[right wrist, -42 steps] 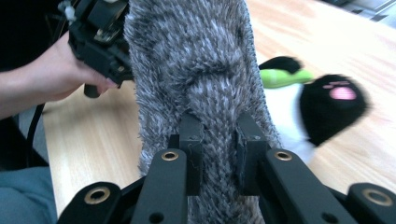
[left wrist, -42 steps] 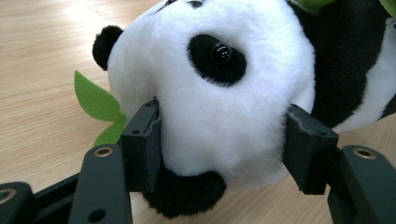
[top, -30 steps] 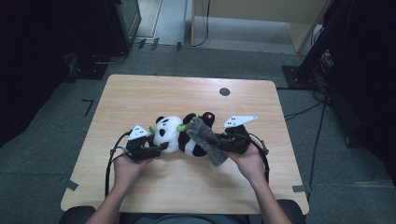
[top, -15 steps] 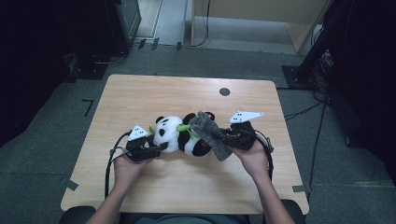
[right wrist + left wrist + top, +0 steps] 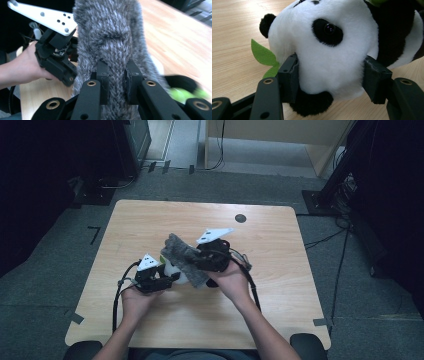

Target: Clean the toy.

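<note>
While the left gripper (image 5: pixel 329 75) clamps the white head of a plush panda (image 5: pixel 337 47) lying on the wooden table (image 5: pixel 280 245), the right gripper (image 5: pixel 117 80) pinches a grey furry cloth (image 5: pixel 110 37) tight between its jaws. The cloth hangs above the panda, near the table's middle.

Grey fur piece (image 5: pixel 184 259) hides most of the panda (image 5: pixel 176 270) beside the right claw (image 5: pixel 196 260). Its upper end runs past the frame edge in the right gripper view; the green bit (image 5: pixel 185 96) behind the claw is blurred.
</note>
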`<state>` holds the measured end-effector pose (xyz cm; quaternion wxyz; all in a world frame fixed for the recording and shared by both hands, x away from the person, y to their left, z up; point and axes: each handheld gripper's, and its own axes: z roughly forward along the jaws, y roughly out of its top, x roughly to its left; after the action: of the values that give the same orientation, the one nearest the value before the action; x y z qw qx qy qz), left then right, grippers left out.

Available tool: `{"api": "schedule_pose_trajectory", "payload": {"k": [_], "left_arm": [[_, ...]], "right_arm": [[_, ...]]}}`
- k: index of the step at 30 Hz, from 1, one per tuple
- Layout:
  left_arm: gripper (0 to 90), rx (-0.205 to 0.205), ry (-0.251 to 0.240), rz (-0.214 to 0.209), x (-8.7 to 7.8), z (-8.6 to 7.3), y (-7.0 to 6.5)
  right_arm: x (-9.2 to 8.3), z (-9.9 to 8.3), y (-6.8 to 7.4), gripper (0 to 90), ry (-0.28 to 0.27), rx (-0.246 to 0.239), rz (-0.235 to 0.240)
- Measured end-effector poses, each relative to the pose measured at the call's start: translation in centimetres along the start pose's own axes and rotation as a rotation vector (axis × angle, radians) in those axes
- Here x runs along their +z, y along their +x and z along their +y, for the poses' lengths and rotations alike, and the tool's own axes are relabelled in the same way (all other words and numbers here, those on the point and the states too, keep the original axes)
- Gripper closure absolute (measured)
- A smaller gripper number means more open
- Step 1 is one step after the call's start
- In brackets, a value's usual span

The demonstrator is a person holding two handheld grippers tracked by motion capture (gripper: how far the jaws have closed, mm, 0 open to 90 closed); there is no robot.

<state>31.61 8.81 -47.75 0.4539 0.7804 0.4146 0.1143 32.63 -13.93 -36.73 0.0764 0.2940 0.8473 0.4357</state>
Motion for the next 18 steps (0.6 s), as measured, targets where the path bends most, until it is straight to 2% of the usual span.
{"api": "schedule_pose_trajectory", "payload": {"k": [2,5,7,10,18], "left_arm": [[38.6,-0.003,0.0,-0.003,0.0,0.0,0.0],[38.7,-0.004,0.001,-0.003,-0.1,0.0,0.0],[38.8,-0.005,-0.001,-0.004,0.0,0.0,0.0],[39.0,0.0,0.001,-0.004,0.0,0.0,0.0],[39.8,0.001,0.005,-0.004,0.0,0.0,0.0]], "right_arm": [[1.9,0.1,0.4,78.0,0.032,-0.007,-0.005],[4.3,-0.5,0.5,77.9,0.082,-0.025,-0.047],[5.1,-1.1,0.3,77.9,0.099,-0.025,-0.059],[5.0,-2.0,0.2,78.1,0.075,-0.026,-0.059],[3.7,-4.1,0.2,78.8,0.088,-0.044,-0.046]]}}
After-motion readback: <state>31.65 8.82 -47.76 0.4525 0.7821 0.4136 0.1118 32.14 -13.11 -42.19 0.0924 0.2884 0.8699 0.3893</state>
